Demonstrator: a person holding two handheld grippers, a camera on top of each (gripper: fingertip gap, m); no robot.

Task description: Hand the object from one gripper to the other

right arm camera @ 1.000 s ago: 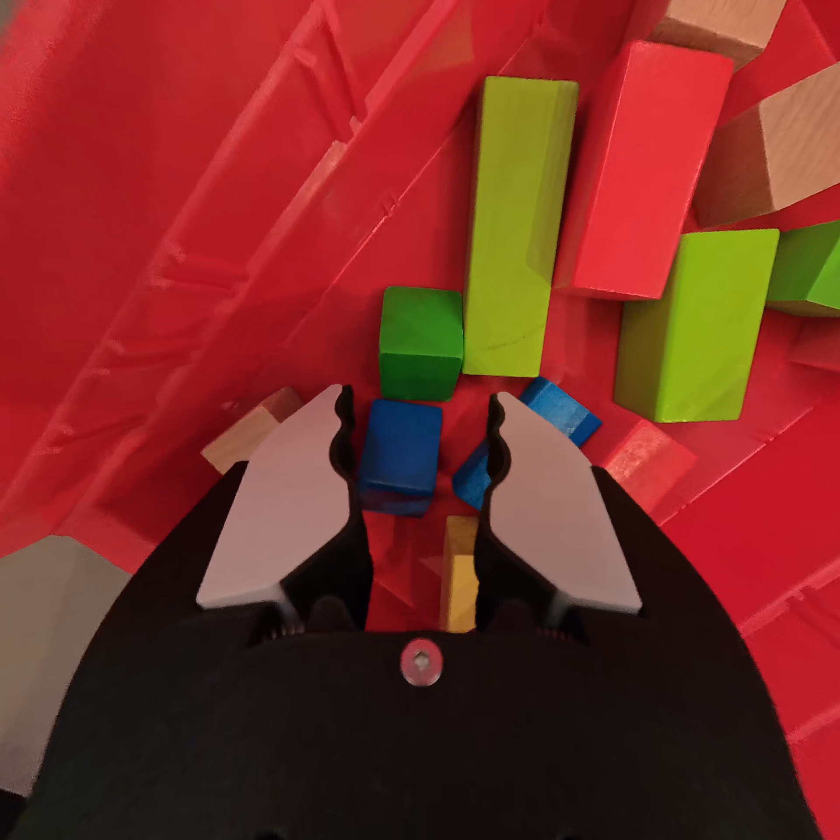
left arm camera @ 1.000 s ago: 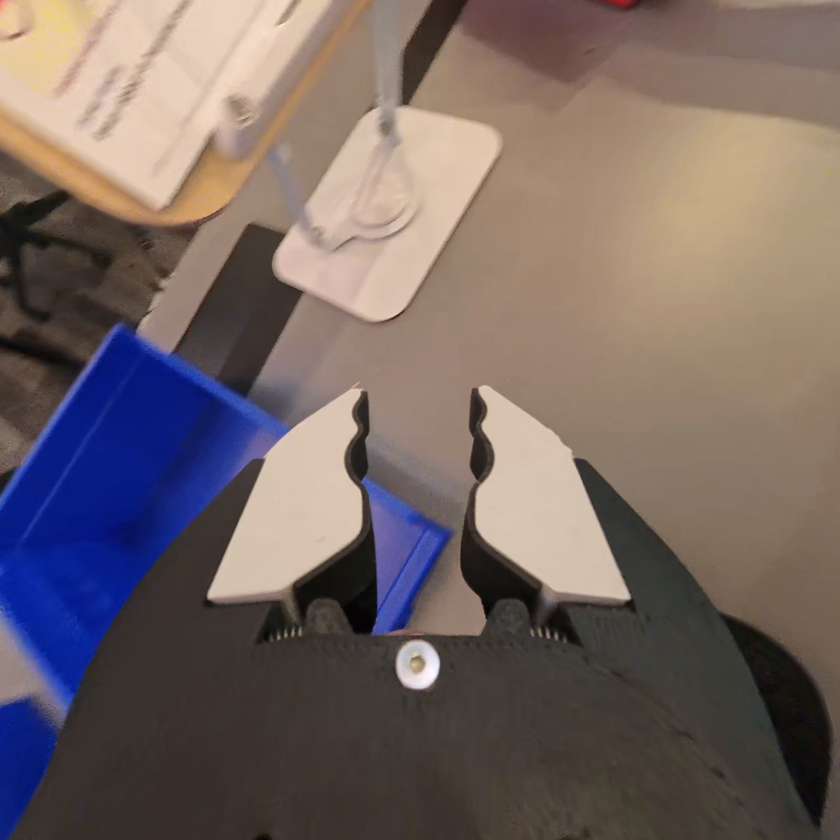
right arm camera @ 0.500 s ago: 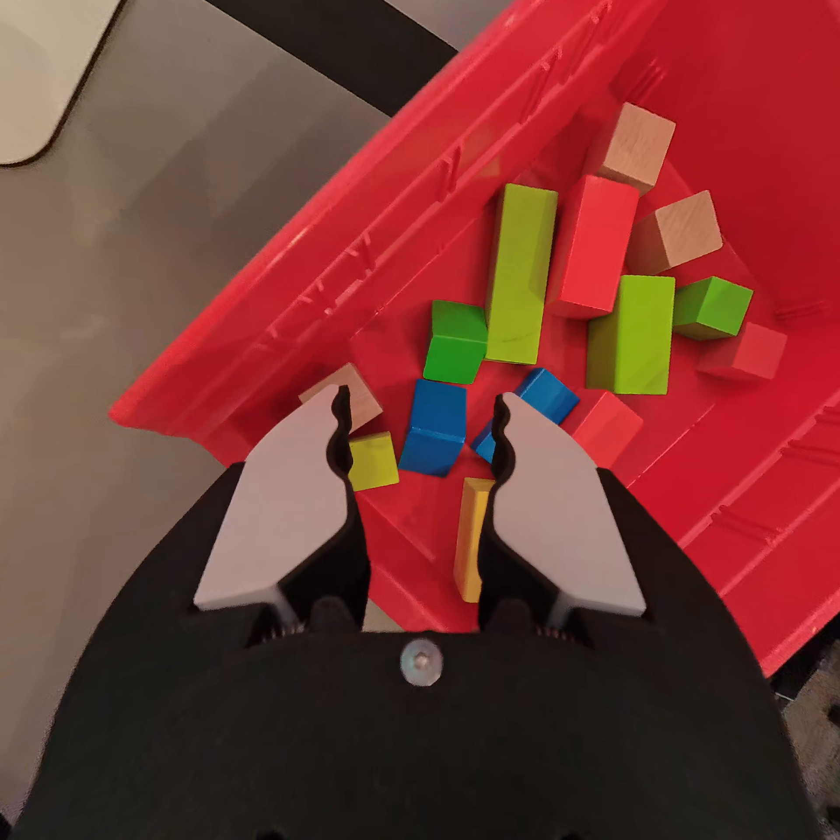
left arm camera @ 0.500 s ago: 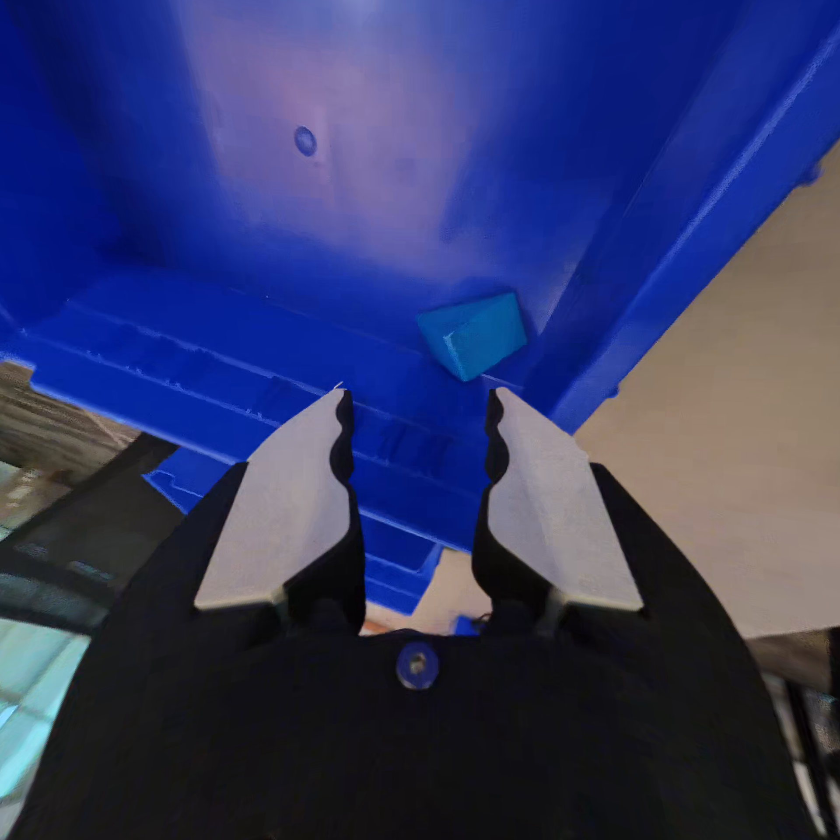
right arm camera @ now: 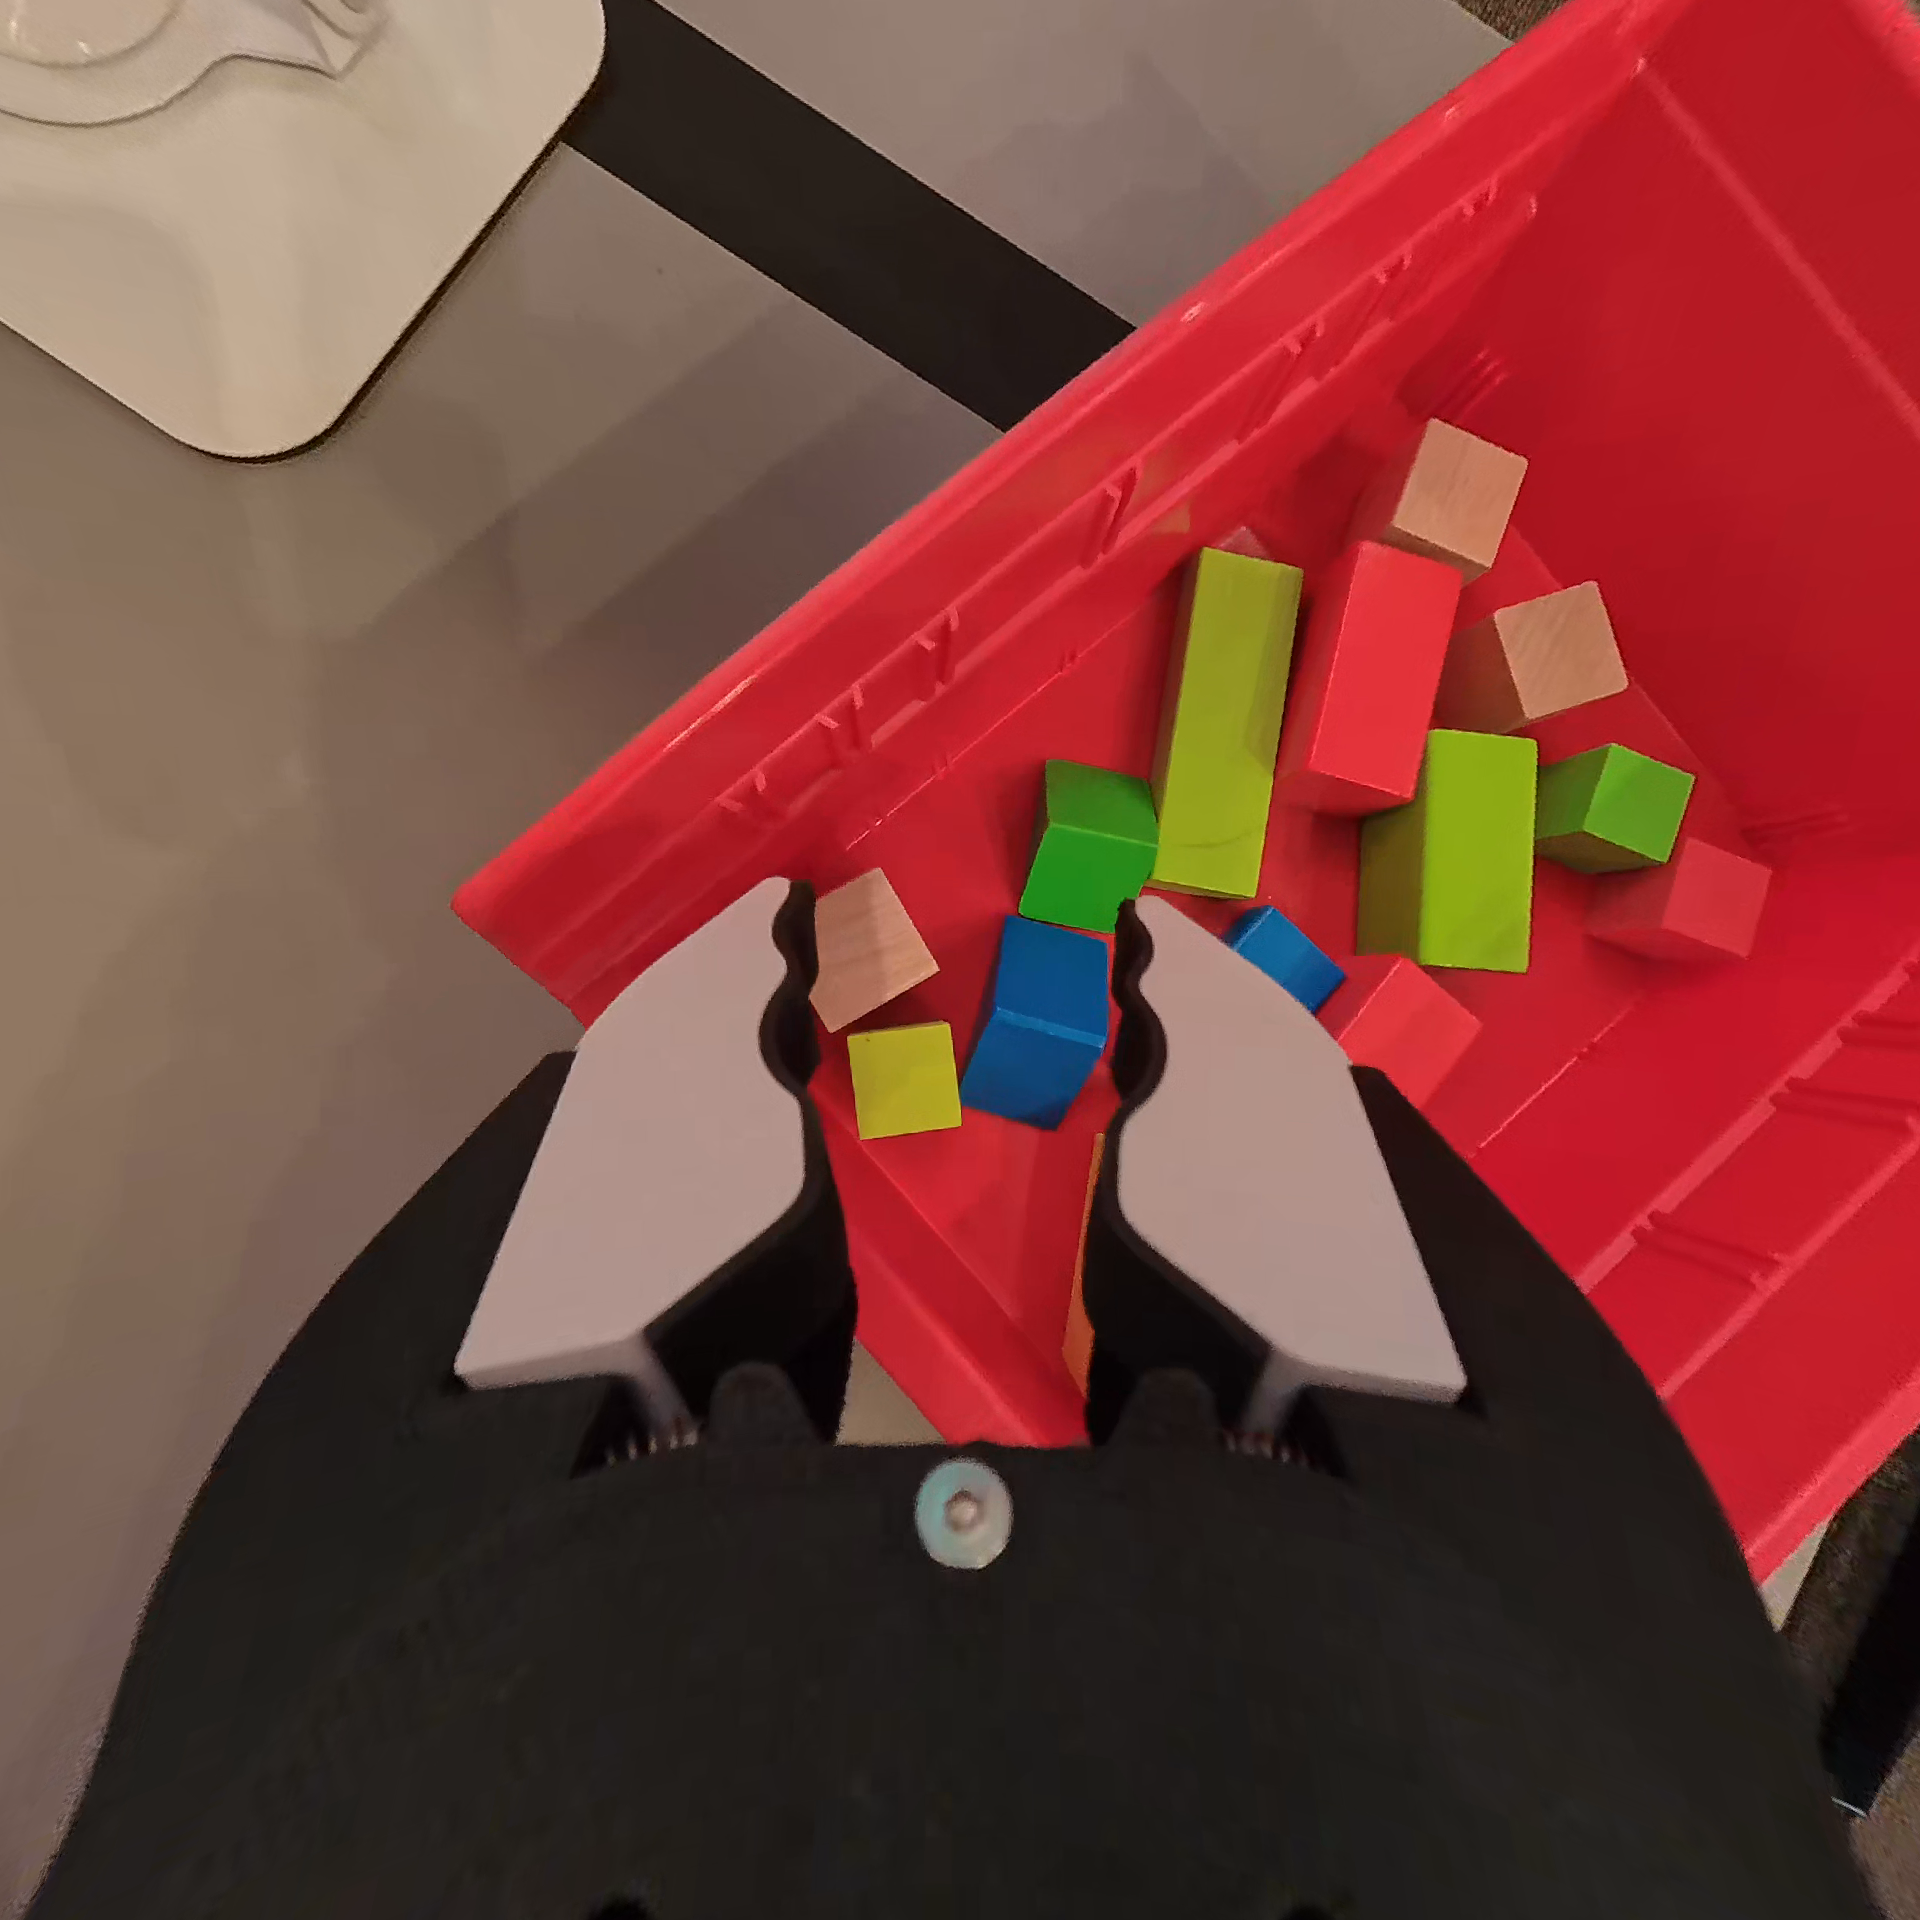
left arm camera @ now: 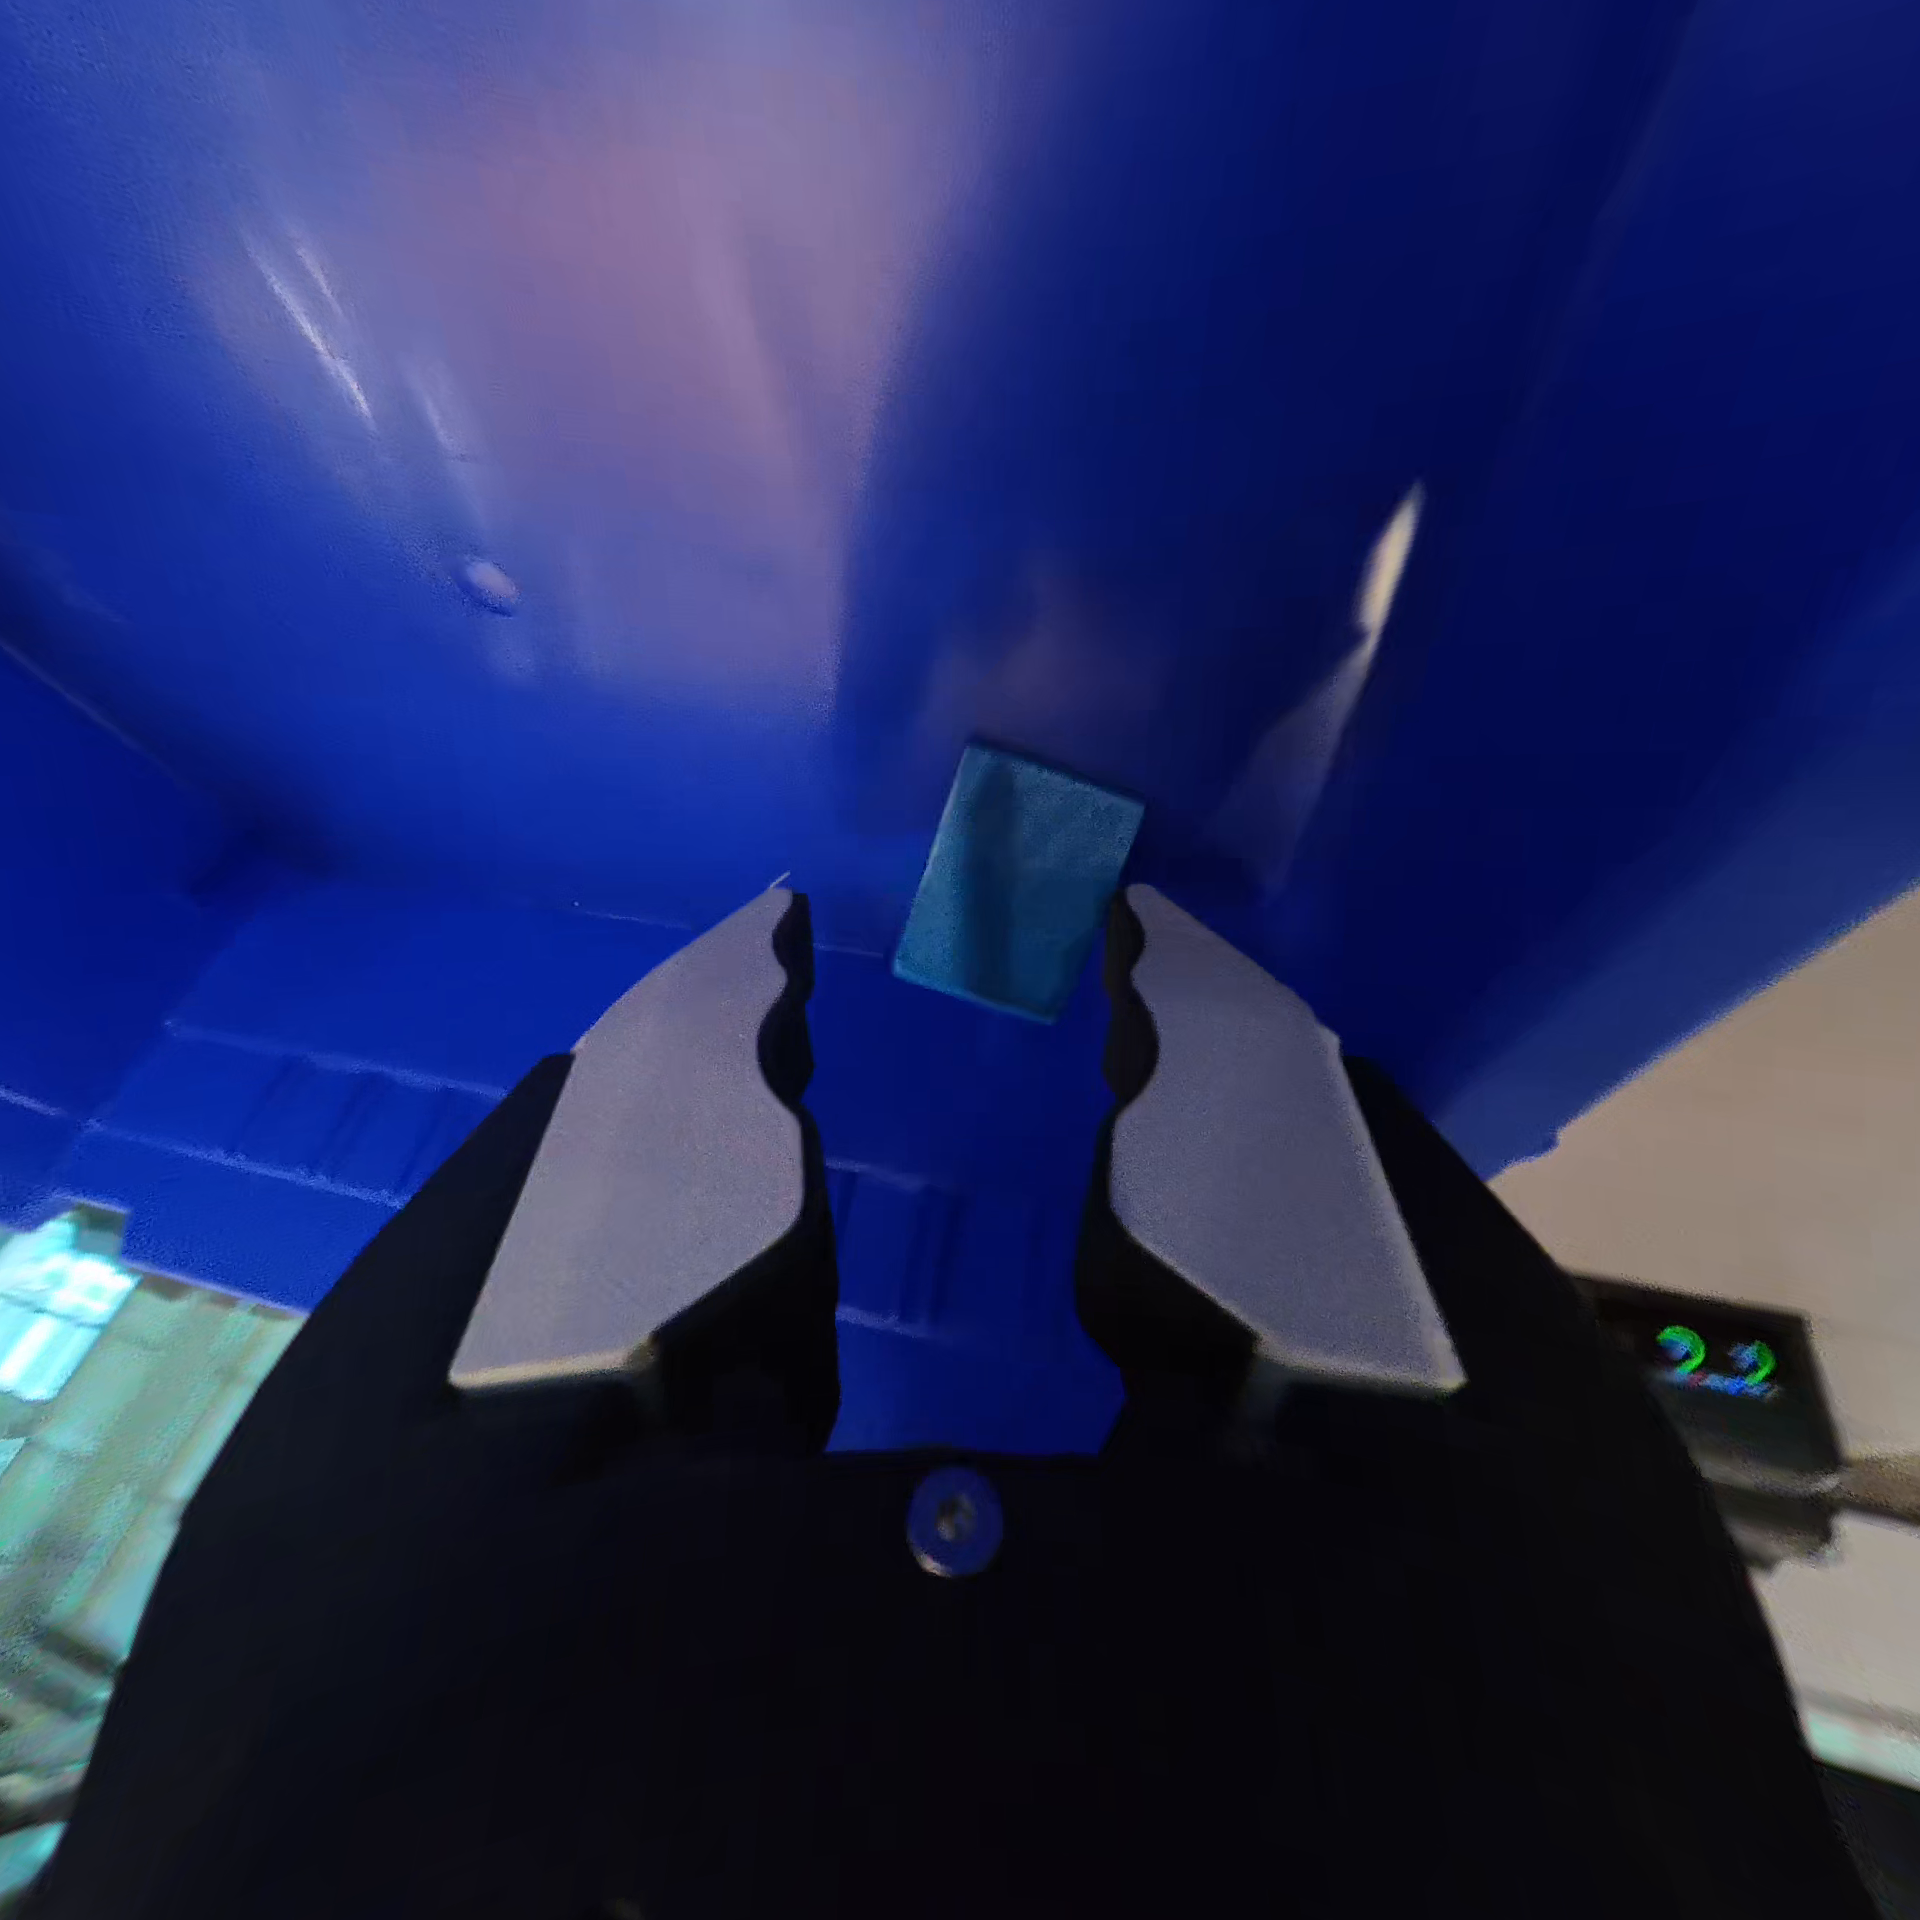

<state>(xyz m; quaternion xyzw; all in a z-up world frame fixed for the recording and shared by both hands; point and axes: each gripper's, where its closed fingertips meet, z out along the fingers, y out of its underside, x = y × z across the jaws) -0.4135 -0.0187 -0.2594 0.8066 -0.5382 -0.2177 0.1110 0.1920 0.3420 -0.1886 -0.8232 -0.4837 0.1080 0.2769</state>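
My left gripper is open and empty, deep inside a blue bin. A teal block lies on the bin's floor just beyond my fingertips, close to the right fingertip; neither pad presses on it. My right gripper is open and empty above the near corner of a red bin. Several wooden blocks lie in the red bin. A blue block, a yellow-green cube and a plain wood block show below the gap between the fingers.
In the red bin lie a long lime block, a red block and green cubes. A white flat stand base sits on the grey table. A dark device with green lit digits is right of the blue bin. My hands' fingertips stand some 70 cm from each other.
My left gripper went from above the table into the blue bin, opened wider and closed in on the teal block. My right gripper drew back from the blocks; the red bin looks farther.
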